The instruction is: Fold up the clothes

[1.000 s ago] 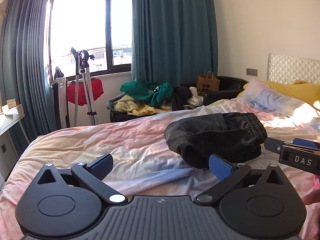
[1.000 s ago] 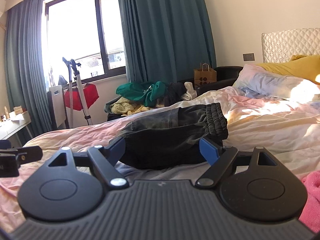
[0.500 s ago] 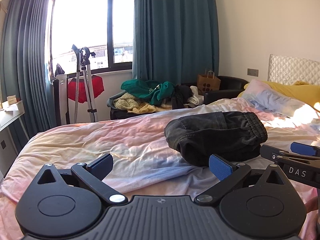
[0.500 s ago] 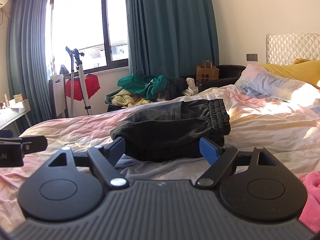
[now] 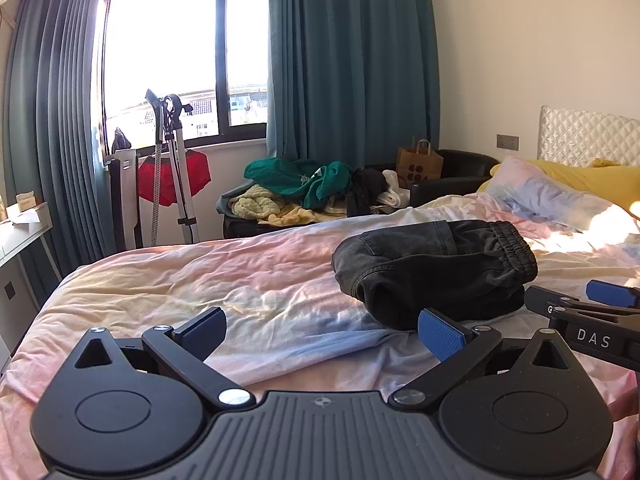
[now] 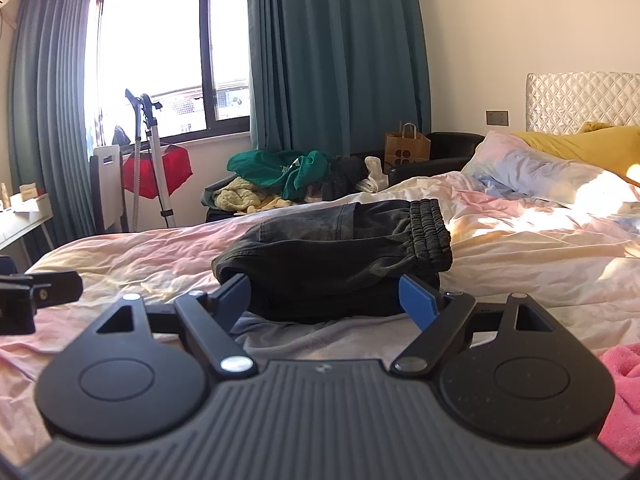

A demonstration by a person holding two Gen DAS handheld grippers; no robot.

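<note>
A folded pair of dark grey trousers (image 5: 436,264) with an elastic waistband lies on the pastel tie-dye bed sheet (image 5: 200,280). My left gripper (image 5: 322,330) is open and empty, low over the sheet, with the trousers ahead to its right. My right gripper (image 6: 326,294) is open, just in front of the trousers (image 6: 336,252), its blue fingertips either side of the near edge of the bundle. The right gripper also shows at the right edge of the left wrist view (image 5: 592,312).
A pink fluffy cloth (image 6: 624,392) lies at the near right. Pillows (image 6: 560,172) and a quilted headboard stand at the right. Beyond the bed are a chair piled with clothes (image 5: 300,188), a paper bag (image 5: 418,160), a garment steamer (image 5: 172,168) and a window.
Both grippers have shifted slightly; the views rose a little and the trousers sit a bit lower in frame. The trousers have not moved on the bed.
</note>
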